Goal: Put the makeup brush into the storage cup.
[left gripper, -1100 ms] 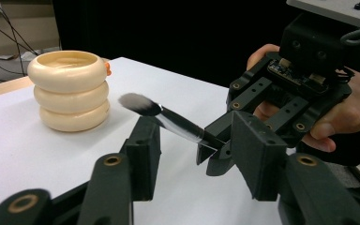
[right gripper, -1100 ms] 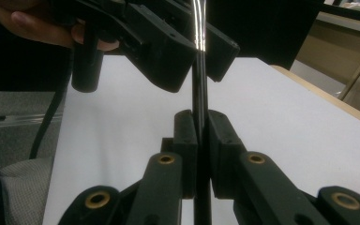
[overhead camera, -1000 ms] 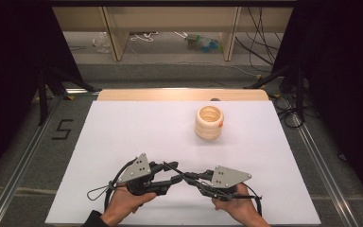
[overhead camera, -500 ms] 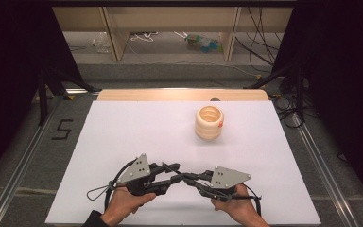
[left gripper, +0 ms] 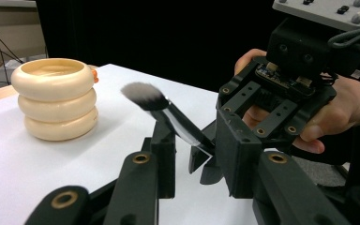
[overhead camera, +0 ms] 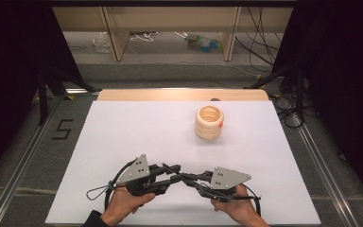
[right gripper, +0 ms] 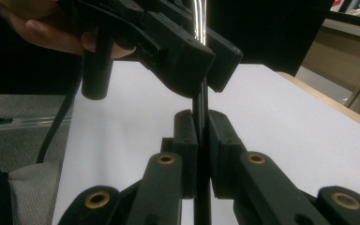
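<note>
The right gripper (right gripper: 199,136) pinches the makeup brush (left gripper: 168,117) handle; the left gripper (left gripper: 194,154) has just been closing around it, near the ringed cream holder (overhead camera: 209,122).

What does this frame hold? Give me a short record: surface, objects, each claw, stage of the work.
surface: white table top
holder: cream ringed pot, upright, far right of centre, standing apart from the claws
tool: makeup brush, bristles toward the pot
right claw: shut on the brush handle
left claw: jaws on either side of the brush, just been closing; contact unclear
stage: handover between the claws near the table's front edge
</note>
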A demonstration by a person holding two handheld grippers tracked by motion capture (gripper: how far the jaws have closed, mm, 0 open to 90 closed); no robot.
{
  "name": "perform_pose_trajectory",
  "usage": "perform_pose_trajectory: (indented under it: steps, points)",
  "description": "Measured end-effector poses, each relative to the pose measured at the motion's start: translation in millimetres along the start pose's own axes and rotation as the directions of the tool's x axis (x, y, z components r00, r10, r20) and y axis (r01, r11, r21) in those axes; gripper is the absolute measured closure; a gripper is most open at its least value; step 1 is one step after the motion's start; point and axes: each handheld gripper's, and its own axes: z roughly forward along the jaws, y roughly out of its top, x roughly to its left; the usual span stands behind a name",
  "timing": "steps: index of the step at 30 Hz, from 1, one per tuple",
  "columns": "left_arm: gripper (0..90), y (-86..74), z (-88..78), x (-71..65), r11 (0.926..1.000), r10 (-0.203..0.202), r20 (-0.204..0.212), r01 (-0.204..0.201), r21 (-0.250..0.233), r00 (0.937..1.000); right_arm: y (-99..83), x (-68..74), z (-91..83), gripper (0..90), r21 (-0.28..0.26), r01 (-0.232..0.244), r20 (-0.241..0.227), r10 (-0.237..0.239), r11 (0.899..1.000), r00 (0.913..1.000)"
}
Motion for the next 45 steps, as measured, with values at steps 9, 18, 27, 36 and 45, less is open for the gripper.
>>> perform_pose_trajectory:
  steps: [9, 18, 27, 36, 45]
  points:
    - [77.6, 0.7, -1.3, 0.2, 0.9994, -0.028, 0.053, 0.029, -0.017, 0.9982, 0.5, 1.4, 0.2, 83.5, 0.004, 0.013, 0.002, -0.013, 1.000, 0.9999]
    - [83.0, 2.9, -3.4, 0.1, 0.9994, -0.026, 0.094, 0.028, -0.022, 0.9952, 1.5, 3.1, -0.1, 82.6, 0.002, 0.030, -0.009, -0.030, 1.000, 0.9995]
    - [83.0, 6.0, -4.5, -0.9, 0.9996, -0.009, 0.101, 0.011, -0.025, 0.9949, 5.1, 3.9, -0.5, 65.3, -0.011, 0.037, 0.034, -0.037, 0.999, 0.9987]
    - [83.1, 9.4, -16.7, 9.8, 0.9986, -0.030, 0.023, 0.031, -0.042, 0.9993, 6.0, -0.3, -2.6, 43.8, -0.011, -0.009, 0.109, 0.011, 1.000, 0.9940]
    - [83.0, 6.3, -17.6, 14.1, 0.9988, -0.041, -0.036, 0.040, -0.030, 0.9985, 2.4, -0.6, -5.0, 39.6, 0.069, -0.004, 0.159, -0.007, 0.998, 0.9872]
